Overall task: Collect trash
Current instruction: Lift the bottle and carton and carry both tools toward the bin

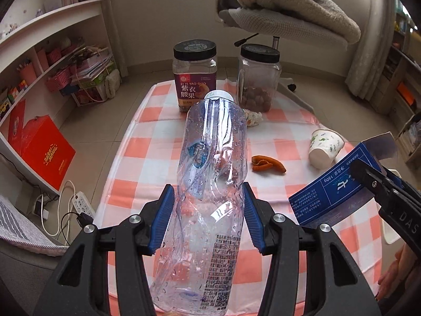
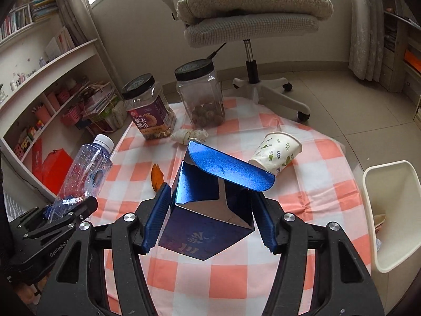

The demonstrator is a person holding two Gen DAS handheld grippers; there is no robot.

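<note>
My left gripper [image 1: 209,205] is shut on a crushed clear plastic bottle [image 1: 213,173] and holds it above the checked tablecloth [image 1: 147,144]; the bottle also shows in the right wrist view [image 2: 86,166]. My right gripper [image 2: 210,210] is shut on an open blue carton [image 2: 210,202], also seen in the left wrist view [image 1: 334,194]. On the cloth lie a tipped paper cup [image 2: 276,155], an orange peel [image 1: 267,164] and a crumpled wrapper [image 2: 189,134]. A white bin [image 2: 389,210] stands at the table's right edge.
Two black-lidded jars stand at the far side: a labelled nut jar [image 1: 194,76] and a clear jar [image 1: 259,76]. An office chair [image 2: 252,26] with blankets stands behind the table. Shelves [image 1: 52,60] and a red box [image 1: 44,150] are at left.
</note>
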